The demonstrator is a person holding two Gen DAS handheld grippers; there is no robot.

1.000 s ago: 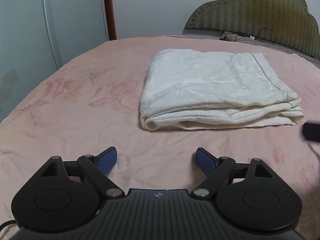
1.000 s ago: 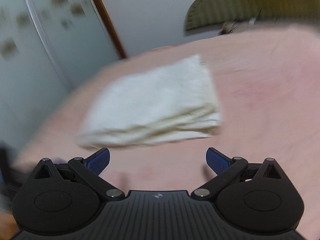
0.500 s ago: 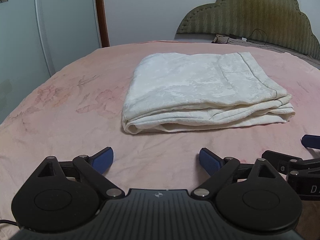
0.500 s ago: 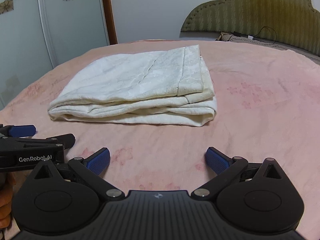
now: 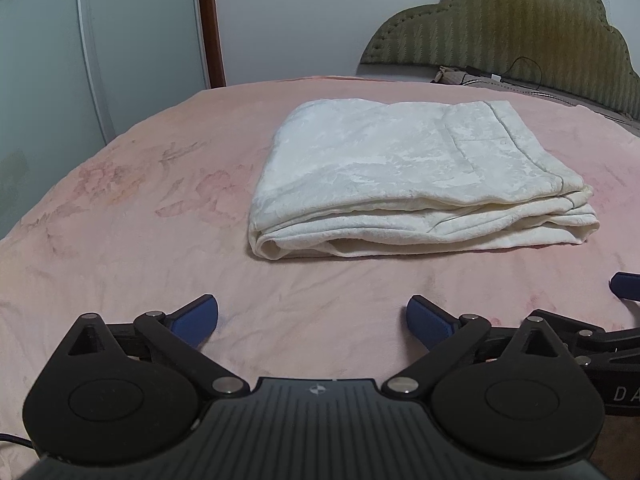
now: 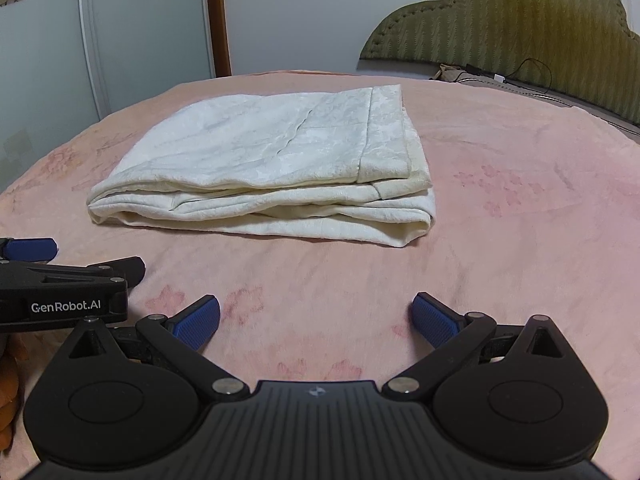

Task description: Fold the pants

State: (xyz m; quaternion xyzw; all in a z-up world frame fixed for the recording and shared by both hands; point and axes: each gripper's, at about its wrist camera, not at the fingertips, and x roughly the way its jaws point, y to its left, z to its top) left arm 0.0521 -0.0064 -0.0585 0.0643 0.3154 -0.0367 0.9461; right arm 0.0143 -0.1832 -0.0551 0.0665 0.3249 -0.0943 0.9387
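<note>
Cream-white pants [image 5: 408, 180] lie folded into a flat, layered rectangle on the pink bedspread [image 5: 120, 220], also seen in the right wrist view [image 6: 272, 172]. My left gripper [image 5: 312, 320] hovers over the blanket in front of the bundle, its jaws still opening wide with nothing between its blue pads [image 5: 198, 316]. My right gripper [image 6: 316, 320] stands open beside it, equally short of the pants and empty. Each gripper shows at the edge of the other's view.
A green padded headboard [image 5: 520, 32] rises at the far right, with a cable and small items [image 5: 480, 76] along the bed's far edge. A floral sliding wardrobe door [image 5: 80, 60] and wooden frame stand at the left. Pink blanket surrounds the pants.
Both views settled and the right one sharpened after a blurred swing. The right gripper came in beside the left one. The left jaws spread slightly wider. The pants have not moved.
</note>
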